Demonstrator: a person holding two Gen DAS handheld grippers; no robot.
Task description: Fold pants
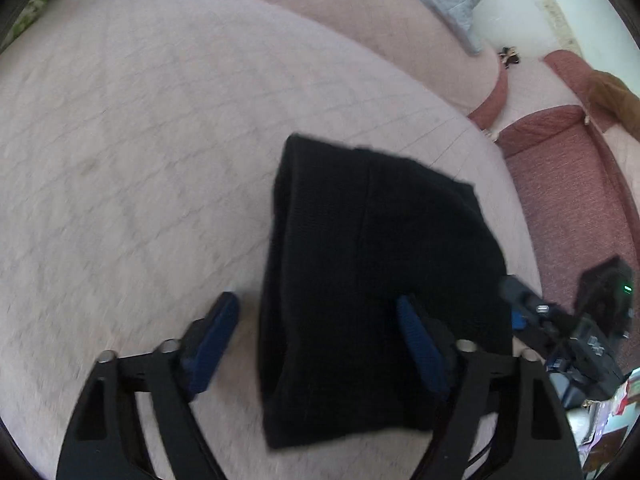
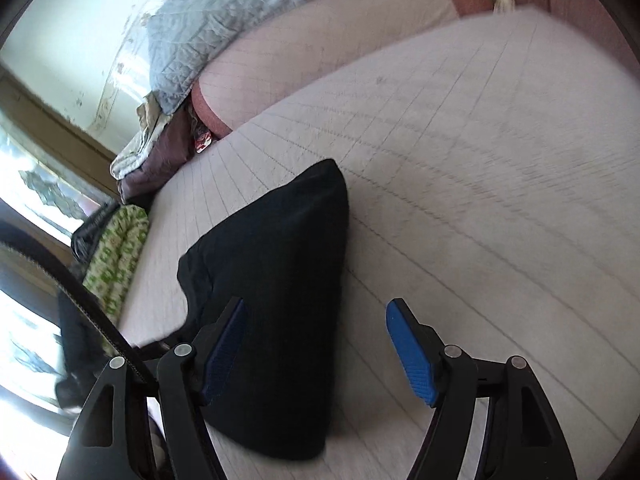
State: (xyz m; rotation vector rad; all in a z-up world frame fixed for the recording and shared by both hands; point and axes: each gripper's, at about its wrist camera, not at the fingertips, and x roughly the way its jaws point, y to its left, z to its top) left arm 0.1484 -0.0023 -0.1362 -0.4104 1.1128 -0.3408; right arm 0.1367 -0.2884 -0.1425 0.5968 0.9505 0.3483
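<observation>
The black pants (image 1: 372, 264) lie folded in a thick compact bundle on the pale quilted bed (image 1: 140, 140). My left gripper (image 1: 318, 324) is open above the bundle's near end; its right finger is over the cloth, its left finger over bare bed. It holds nothing. In the right wrist view the folded pants (image 2: 276, 280) lie in front of my right gripper (image 2: 316, 330), which is open and empty; its left finger overlaps the bundle's edge, its right finger is over the bed (image 2: 480, 160). The right gripper's body (image 1: 568, 332) shows at the left view's right edge.
A grey-blue quilted blanket (image 2: 224, 24) lies on a pink cushion at the bed's far side. A green patterned cloth (image 2: 116, 256) and dark bundles lie along one bed edge. Red sofa cushions (image 1: 560, 184) stand beyond the bed. A window (image 2: 36, 200) is at left.
</observation>
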